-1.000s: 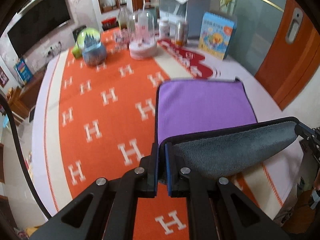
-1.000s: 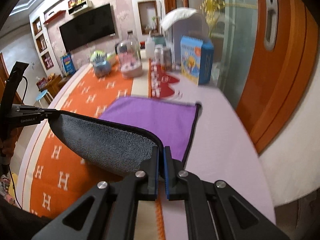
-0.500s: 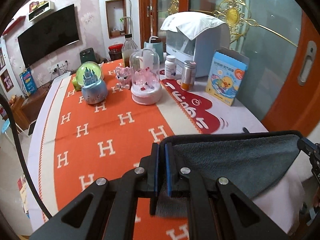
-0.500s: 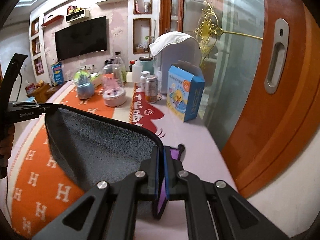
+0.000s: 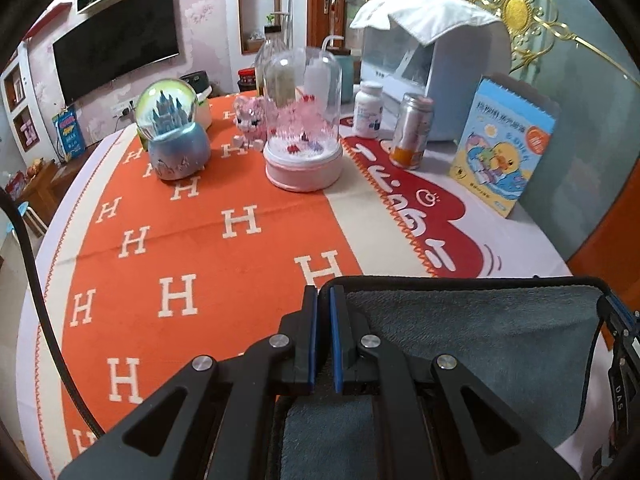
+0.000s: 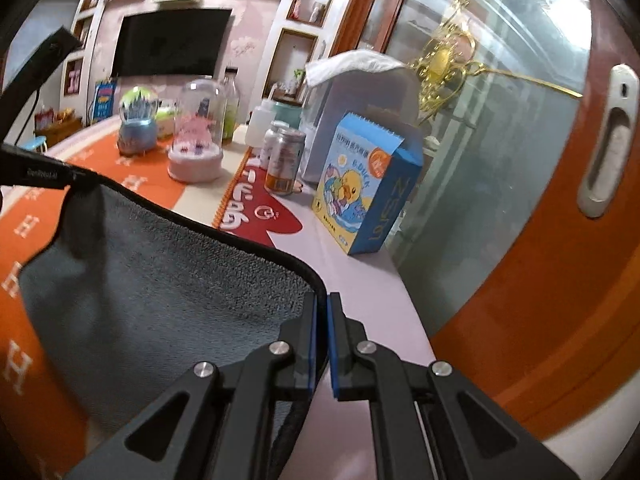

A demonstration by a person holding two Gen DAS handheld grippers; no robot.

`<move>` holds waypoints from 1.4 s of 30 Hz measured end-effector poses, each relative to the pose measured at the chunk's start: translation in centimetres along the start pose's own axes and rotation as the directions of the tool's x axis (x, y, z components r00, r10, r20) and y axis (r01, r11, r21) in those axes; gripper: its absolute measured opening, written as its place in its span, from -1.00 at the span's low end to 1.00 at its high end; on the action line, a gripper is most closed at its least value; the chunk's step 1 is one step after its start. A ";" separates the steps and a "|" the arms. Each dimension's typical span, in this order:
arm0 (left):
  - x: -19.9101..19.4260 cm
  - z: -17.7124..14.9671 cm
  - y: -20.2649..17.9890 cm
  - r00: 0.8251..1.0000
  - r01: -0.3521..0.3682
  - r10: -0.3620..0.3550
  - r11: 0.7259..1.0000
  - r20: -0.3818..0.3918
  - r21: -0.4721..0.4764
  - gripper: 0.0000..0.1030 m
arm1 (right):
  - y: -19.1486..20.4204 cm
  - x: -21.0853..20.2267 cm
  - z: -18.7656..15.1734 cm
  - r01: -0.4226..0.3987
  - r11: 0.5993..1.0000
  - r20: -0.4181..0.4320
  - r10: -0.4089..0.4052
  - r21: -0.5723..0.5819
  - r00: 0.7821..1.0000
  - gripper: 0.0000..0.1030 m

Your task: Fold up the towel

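The towel (image 5: 472, 344) has a grey side, a purple side and a black hem. Its grey side faces both cameras and its top edge is stretched between the two grippers, above the table. My left gripper (image 5: 323, 300) is shut on the towel's left corner. My right gripper (image 6: 322, 308) is shut on the right corner; the grey towel (image 6: 160, 280) hangs to its left. The right gripper also shows at the right edge of the left wrist view (image 5: 616, 320), and the left gripper at the left of the right wrist view (image 6: 60, 176). The purple side is hidden.
An orange tablecloth (image 5: 192, 248) with white H marks covers the round table. At the far side stand a blue snow globe (image 5: 174, 136), a pink glass-dome ornament (image 5: 304, 120), a white bottle (image 5: 368, 110), a can (image 5: 412, 130), a duck-print box (image 5: 504, 148) and a covered appliance (image 5: 436, 52). An orange door (image 6: 580, 240) is right.
Both grippers have carried the held towel edge up and forward over the rest of the towel. The purple side, visible a second ago, is now covered; only the grey side shows.
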State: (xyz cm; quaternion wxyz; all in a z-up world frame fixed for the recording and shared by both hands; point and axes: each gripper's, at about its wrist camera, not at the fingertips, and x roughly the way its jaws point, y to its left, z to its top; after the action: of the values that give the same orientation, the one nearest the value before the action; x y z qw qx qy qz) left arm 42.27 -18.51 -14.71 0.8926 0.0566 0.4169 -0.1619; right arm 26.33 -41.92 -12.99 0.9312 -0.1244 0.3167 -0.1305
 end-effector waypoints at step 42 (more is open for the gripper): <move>-13.5 -8.9 5.1 0.996 -0.049 0.043 0.996 -0.076 -0.074 0.50 | 2.3 -8.5 -1.4 -0.067 0.986 -0.135 0.088 0.155 0.987 0.24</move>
State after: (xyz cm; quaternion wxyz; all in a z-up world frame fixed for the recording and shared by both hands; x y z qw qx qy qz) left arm 29.40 -8.37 -10.35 0.8815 0.0382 0.4542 -0.1230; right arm 19.38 -37.28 -10.01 0.9175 -0.0319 0.3758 -0.1259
